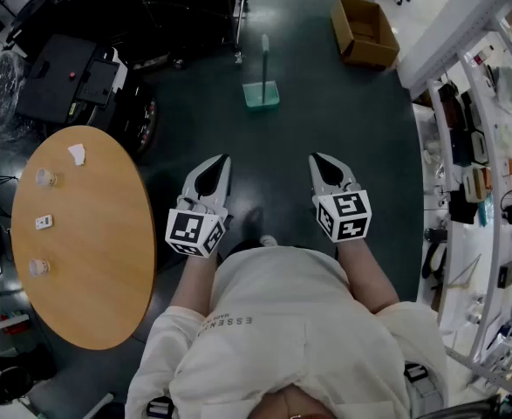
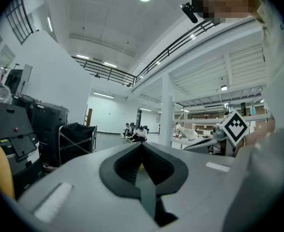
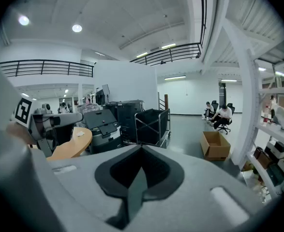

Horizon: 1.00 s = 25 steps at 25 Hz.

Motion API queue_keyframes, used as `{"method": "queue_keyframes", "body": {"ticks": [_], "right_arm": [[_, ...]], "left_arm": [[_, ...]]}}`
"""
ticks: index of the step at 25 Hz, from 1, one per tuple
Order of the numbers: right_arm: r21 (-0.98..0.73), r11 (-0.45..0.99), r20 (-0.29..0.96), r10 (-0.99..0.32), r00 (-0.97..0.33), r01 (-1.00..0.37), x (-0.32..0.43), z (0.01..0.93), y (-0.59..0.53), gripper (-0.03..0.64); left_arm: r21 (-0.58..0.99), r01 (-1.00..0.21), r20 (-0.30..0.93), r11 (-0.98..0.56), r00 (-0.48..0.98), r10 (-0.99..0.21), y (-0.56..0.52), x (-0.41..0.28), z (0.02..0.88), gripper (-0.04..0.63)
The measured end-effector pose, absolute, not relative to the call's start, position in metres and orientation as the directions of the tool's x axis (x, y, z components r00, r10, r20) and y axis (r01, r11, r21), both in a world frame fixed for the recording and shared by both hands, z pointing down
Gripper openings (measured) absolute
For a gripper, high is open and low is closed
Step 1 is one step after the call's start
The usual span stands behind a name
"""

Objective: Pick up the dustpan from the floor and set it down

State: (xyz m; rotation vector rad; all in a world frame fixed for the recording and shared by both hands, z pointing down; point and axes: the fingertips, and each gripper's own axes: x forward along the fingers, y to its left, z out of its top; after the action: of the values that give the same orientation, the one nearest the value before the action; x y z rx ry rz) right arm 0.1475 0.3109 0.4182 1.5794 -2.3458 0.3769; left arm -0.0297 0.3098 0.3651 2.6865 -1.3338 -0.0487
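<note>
Person [image 1: 282, 321] in a white shirt, seen from above, holds a two-jaw gripper in each hand out over a dark floor [image 1: 282, 138]. The left gripper [image 1: 218, 168] and the right gripper [image 1: 324, 168] sit side by side and point away from the body, each with a black-and-white marker cube at its near end. The left gripper's own view shows its jaws clenched together at the tip with nothing between them. The right gripper's view shows the same: jaws pressed together and empty.

To the near left stands a round wooden table [image 1: 90, 260] with a few small white objects [image 1: 44, 178] along its left side.

Farther out, straight ahead of the grippers and well apart from both, the dustpan [image 1: 262, 94] rests on the floor. It is pale green, and its long handle stands upright. Neither gripper touches it.

Along the right side runs white shelving [image 1: 482, 173] crowded with small items. Beyond the dustpan to the far right, an open cardboard box [image 1: 365, 31] lies on the floor just beside the end of the shelving. At the far left are black machines [image 1: 64, 77] and a black cart [image 3: 151, 124]. In the distance, people [image 3: 221, 115] sit on office chairs.
</note>
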Motion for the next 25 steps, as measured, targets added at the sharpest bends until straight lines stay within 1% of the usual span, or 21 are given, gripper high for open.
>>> {"method": "queue_keyframes", "body": {"ticks": [9, 16, 21, 25], "right_arm": [[-0.061, 0.379, 0.379, -0.847, -0.372, -0.924, 0.144, 0.421, 0.313, -0.009], [-0.101, 0.327, 0.373, -0.863, -0.340, -0.940, 0.158, 0.420, 0.309, -0.009], [-0.101, 0.353, 0.360, -0.859, -0.365, -0.930, 0.159, 0.423, 0.306, -0.009], [-0.143, 0.339, 0.364, -0.856, -0.368, -0.930, 0.159, 0.434, 0.293, -0.009]], "left_arm": [[0.124, -0.794, 0.038, -0.595, 0.603, -0.797, 0.311, -0.029, 0.366, 0.018], [0.134, -0.796, 0.043, -0.591, 0.600, -0.799, 0.307, -0.026, 0.366, 0.018], [0.144, -0.811, 0.054, -0.567, 0.579, -0.814, 0.304, -0.027, 0.370, 0.018], [0.152, -0.815, 0.074, -0.559, 0.573, -0.816, 0.290, -0.031, 0.377, 0.018]]}}
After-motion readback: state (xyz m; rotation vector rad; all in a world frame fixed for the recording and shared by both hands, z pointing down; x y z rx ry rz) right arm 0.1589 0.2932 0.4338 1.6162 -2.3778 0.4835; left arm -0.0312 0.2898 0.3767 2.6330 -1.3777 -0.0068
